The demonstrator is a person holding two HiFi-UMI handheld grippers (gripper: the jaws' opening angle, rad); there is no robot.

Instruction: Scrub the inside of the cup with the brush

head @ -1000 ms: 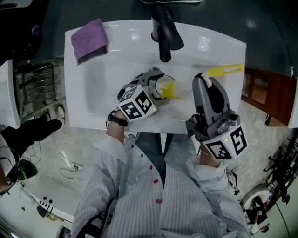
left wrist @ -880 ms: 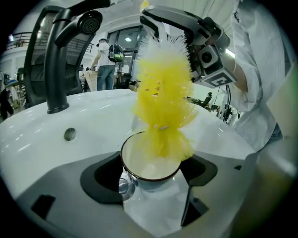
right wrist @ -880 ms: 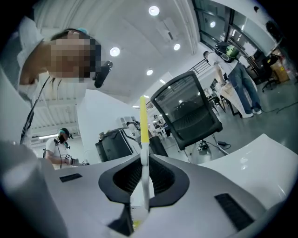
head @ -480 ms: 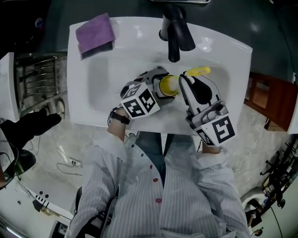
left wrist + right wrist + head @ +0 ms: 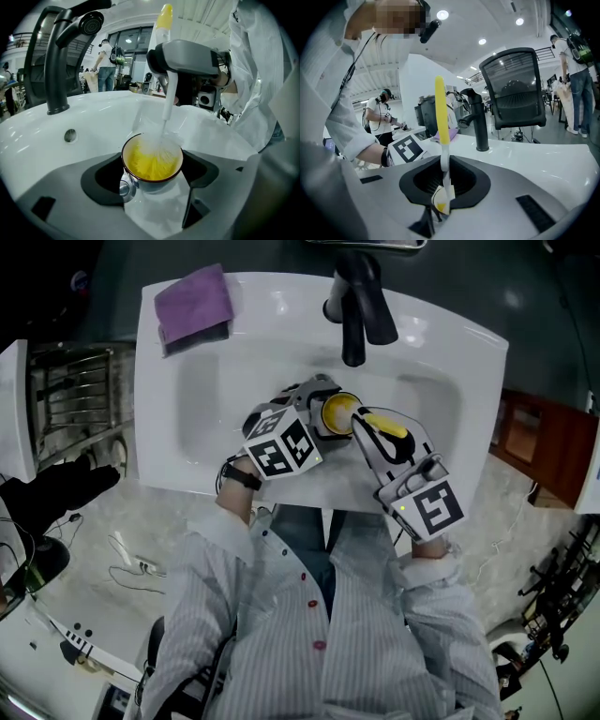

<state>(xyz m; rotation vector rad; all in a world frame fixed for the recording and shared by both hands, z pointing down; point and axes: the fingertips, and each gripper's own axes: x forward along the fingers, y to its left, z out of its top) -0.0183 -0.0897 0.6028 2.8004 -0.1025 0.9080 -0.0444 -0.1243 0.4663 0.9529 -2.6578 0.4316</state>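
My left gripper (image 5: 326, 414) is shut on a small cup (image 5: 337, 412) with a yellow inside and a dark rim, held over the white sink (image 5: 216, 381). In the left gripper view the cup (image 5: 152, 164) sits between the two jaws, its mouth facing up. My right gripper (image 5: 364, 425) is shut on the brush (image 5: 386, 424), which has a yellow handle (image 5: 440, 112) and a white stem (image 5: 168, 93). The bristles (image 5: 157, 152) are down inside the cup. The right gripper (image 5: 187, 56) hangs above the cup there.
A black faucet (image 5: 356, 306) stands at the back of the sink, its spout over the basin just behind the cup. A purple cloth (image 5: 194, 304) lies on the sink's back left corner. A drain-overflow hole (image 5: 70, 135) shows in the basin wall. A metal rack (image 5: 70, 418) stands left of the sink.
My right gripper has swung left from the sink's right side and tipped the brush head into the cup. The left gripper holds the cup in nearly the same place.
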